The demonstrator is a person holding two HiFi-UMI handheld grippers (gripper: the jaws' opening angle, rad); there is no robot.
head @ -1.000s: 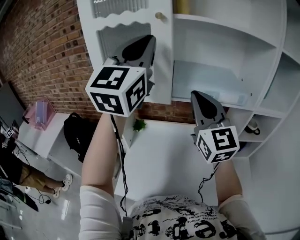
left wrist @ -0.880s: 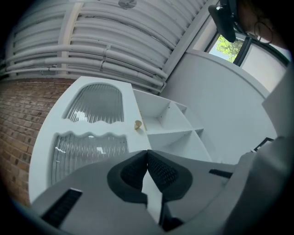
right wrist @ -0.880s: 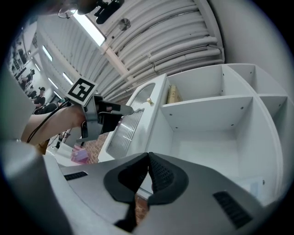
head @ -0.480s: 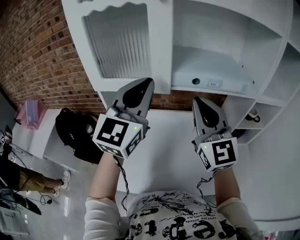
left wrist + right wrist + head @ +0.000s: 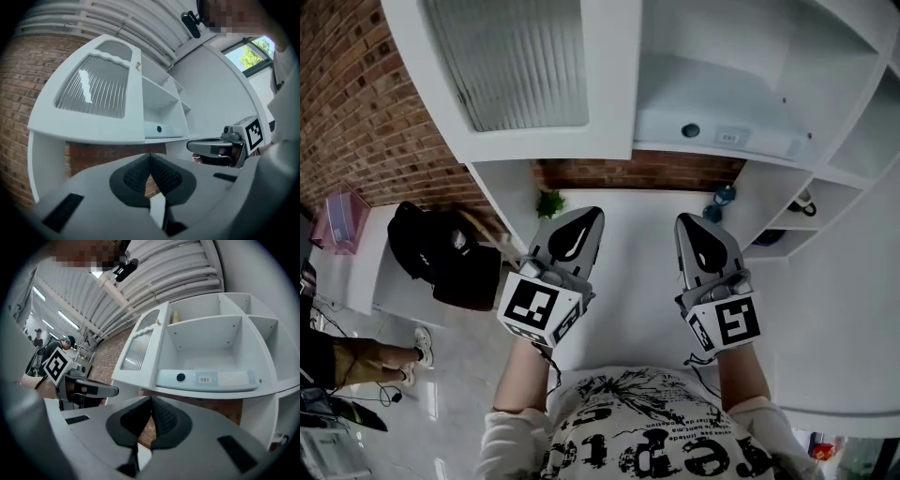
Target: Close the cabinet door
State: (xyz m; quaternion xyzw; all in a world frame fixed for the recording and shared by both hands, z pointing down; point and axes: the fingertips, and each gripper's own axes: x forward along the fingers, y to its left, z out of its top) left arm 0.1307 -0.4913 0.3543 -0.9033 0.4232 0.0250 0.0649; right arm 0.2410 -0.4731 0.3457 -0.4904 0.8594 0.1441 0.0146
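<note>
The white cabinet door (image 5: 516, 75), with a ribbed glass panel, stands open at the top left, beside the open cabinet (image 5: 722, 84). Its small knob (image 5: 138, 66) shows on the door's edge in the left gripper view. My left gripper (image 5: 586, 216) hangs below the door over the white counter, shut and empty, touching nothing. My right gripper (image 5: 689, 222) hangs level with it to the right, under the cabinet's bottom shelf, also shut and empty. In the right gripper view the door (image 5: 138, 350) stands out to the left of the empty shelves, with the left gripper (image 5: 89, 389) beneath it.
A white counter (image 5: 628, 281) lies under both grippers, with a small plant (image 5: 549, 202) and a blue item (image 5: 722, 197) at its back. A brick wall (image 5: 356, 112) is behind it. A black backpack (image 5: 441, 253) and a person's legs (image 5: 366, 361) are at left.
Both grippers have dropped from the door's height to below the cabinet, the left one much further. The door stays open.
</note>
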